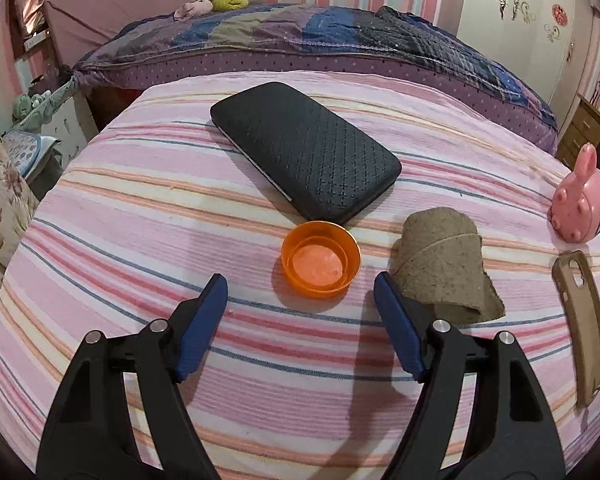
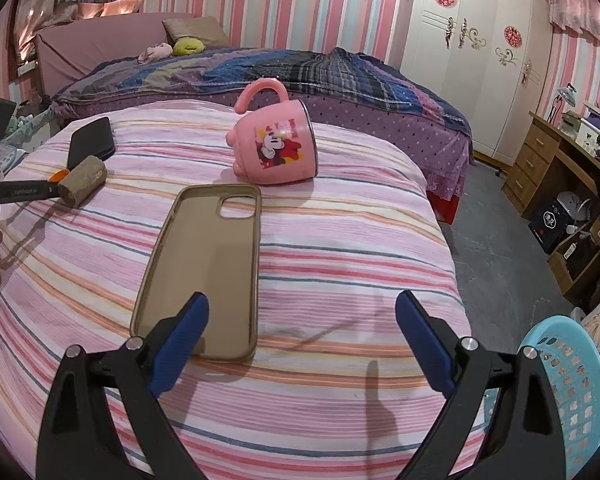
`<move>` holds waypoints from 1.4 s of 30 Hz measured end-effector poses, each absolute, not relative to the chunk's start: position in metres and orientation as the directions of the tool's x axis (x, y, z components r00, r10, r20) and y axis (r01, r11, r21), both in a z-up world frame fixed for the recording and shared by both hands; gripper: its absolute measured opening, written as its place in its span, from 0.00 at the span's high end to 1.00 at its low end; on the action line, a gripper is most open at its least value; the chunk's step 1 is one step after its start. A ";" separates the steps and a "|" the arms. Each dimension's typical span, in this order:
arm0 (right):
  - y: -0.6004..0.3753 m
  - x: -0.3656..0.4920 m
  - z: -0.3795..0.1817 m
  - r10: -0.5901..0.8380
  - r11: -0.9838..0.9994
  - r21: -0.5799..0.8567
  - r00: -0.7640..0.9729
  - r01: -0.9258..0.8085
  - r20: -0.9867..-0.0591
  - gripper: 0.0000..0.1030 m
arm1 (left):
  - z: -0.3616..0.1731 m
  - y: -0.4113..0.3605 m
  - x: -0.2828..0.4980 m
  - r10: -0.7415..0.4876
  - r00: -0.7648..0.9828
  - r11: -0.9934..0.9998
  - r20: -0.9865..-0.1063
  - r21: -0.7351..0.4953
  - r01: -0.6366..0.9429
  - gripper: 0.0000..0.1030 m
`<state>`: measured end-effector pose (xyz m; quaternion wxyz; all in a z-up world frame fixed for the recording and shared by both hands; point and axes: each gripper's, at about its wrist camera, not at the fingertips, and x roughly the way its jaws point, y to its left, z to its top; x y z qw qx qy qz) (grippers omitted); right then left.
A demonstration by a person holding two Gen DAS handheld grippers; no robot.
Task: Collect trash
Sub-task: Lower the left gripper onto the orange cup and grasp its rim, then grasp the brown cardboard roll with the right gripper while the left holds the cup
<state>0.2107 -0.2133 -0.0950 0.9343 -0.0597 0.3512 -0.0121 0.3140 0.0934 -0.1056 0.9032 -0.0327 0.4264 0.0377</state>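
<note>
On the pink striped cloth (image 1: 140, 240) lie an orange plastic cap (image 1: 320, 266), a rolled brown felt piece (image 1: 440, 268), a black textured case (image 1: 304, 150), a tan phone case (image 1: 582, 324) and a pink mug on its side (image 1: 582, 200). My left gripper (image 1: 300, 292) is open, just short of the orange cap, its right finger beside the felt roll. My right gripper (image 2: 302, 308) is open and empty, its left finger over the near end of the phone case (image 2: 208, 268). The pink mug (image 2: 276, 146) lies beyond it. The felt roll (image 2: 82, 180) is far left.
A light blue perforated basket (image 2: 568, 384) stands at the lower right past the table edge. A bed with a dark patchwork blanket (image 1: 300, 36) lies behind. A wooden desk (image 2: 556, 160) and white wardrobe (image 2: 476, 60) are at the right. The left gripper's body (image 2: 16, 192) shows at far left.
</note>
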 end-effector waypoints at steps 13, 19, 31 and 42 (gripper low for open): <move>-0.188 0.208 -0.087 -0.041 0.986 -0.153 0.777 -0.071 -0.629 0.10 | -0.095 0.101 0.293 0.058 0.664 0.998 -0.746 0.030 -0.054 0.65; -0.159 0.217 -0.086 0.057 0.987 -0.080 0.767 -0.140 -0.639 0.10 | -0.081 0.142 0.272 0.106 0.674 0.992 -0.731 0.031 -0.122 0.65; -0.051 0.290 -0.086 0.198 0.964 -0.004 0.732 -0.265 -0.652 0.10 | -0.061 0.198 0.252 0.207 0.687 0.975 -0.697 0.089 -0.203 0.65; -0.004 0.334 -0.103 0.230 0.954 0.043 0.630 -0.297 -0.742 0.37 | -0.054 0.214 0.248 0.204 0.688 0.970 -0.696 0.047 -0.240 0.65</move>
